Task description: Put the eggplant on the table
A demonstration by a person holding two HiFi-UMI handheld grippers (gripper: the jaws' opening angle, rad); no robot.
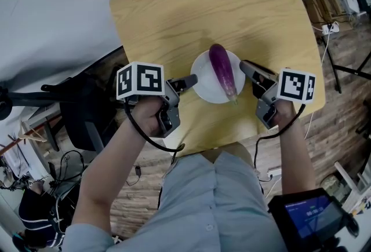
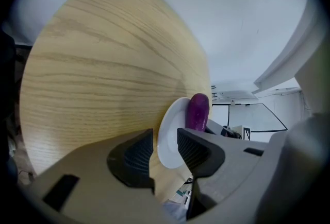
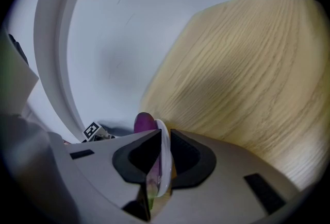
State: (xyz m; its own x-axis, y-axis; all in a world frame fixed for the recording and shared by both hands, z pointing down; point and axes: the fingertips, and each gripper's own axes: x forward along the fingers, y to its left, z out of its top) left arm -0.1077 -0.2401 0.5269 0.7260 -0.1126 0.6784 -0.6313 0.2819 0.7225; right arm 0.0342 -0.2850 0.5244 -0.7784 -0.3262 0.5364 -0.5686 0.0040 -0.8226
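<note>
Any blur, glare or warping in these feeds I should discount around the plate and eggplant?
Head view: sharp, evenly lit, mild sheen on the eggplant, faint shadows on the table. Left gripper view: fisheye bows the table edge, corners dark, plate and eggplant crisp. Right gripper view: same warp; the plate rim in the right tongs looks soft, too close.

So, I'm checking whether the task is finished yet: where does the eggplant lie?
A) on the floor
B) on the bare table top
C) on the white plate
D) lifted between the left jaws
C: the eggplant lies lengthwise on the white plate, which sits on the wooden table, so it does not rest on the wood itself.
</note>
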